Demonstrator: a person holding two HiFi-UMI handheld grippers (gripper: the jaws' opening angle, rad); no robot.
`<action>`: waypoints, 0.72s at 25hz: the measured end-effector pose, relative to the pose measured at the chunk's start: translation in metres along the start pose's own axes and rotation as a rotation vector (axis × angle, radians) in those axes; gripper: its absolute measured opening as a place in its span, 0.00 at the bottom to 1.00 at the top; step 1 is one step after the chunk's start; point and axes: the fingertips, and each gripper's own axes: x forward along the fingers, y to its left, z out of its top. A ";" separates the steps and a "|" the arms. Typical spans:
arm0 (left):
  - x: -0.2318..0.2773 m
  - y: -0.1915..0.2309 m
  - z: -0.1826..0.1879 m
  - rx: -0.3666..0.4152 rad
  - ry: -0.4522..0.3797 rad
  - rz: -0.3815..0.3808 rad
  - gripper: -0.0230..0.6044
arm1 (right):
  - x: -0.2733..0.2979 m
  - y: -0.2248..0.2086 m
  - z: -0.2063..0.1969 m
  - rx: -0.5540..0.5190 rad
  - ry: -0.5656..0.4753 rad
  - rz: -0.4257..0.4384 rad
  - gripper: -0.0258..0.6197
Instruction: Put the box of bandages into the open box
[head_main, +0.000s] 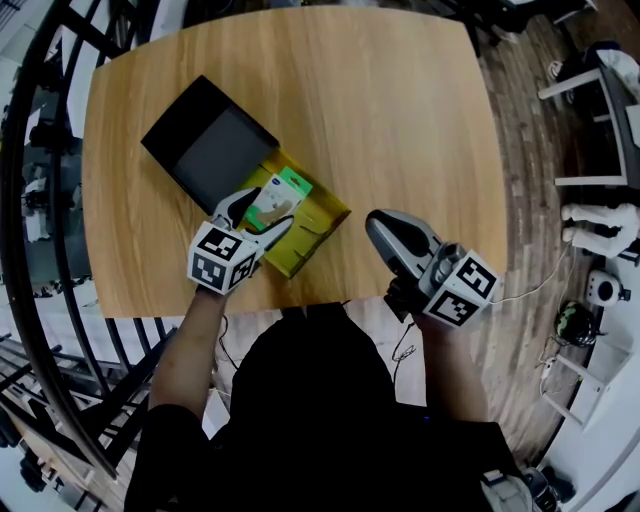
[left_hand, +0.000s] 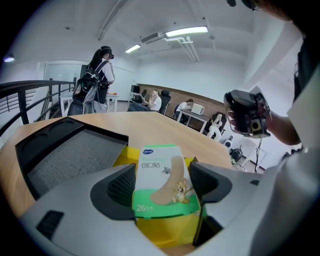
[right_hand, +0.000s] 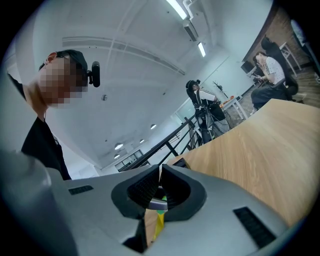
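The box of bandages (head_main: 277, 197) is white and green with a plaster pictured on top. My left gripper (head_main: 264, 210) is shut on it, one jaw on each long side, seen close in the left gripper view (left_hand: 162, 176). It hangs just over the open yellow box (head_main: 312, 228), whose yellow walls (left_hand: 165, 231) show below the bandage box (left_hand: 161, 186). The yellow box's black lid (head_main: 207, 141) lies open to the far left. My right gripper (head_main: 377, 224) is shut and empty, to the right of the yellow box, its jaws touching (right_hand: 160, 186).
The wooden table (head_main: 390, 120) ends at a near edge just under both grippers. A black railing (head_main: 40, 250) curves along the left. White stools and gear (head_main: 595, 220) stand on the floor at right. A standing person (left_hand: 95, 75) and others are far behind the table.
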 end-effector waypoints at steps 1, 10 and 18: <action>0.002 0.002 -0.002 0.001 0.008 0.003 0.59 | -0.001 -0.001 -0.001 0.002 0.001 -0.003 0.10; 0.006 0.012 -0.028 0.067 0.077 0.034 0.60 | -0.005 0.005 -0.014 0.006 -0.003 -0.003 0.10; 0.002 0.020 -0.032 0.092 0.085 0.037 0.60 | -0.006 0.018 -0.015 -0.001 -0.012 -0.002 0.10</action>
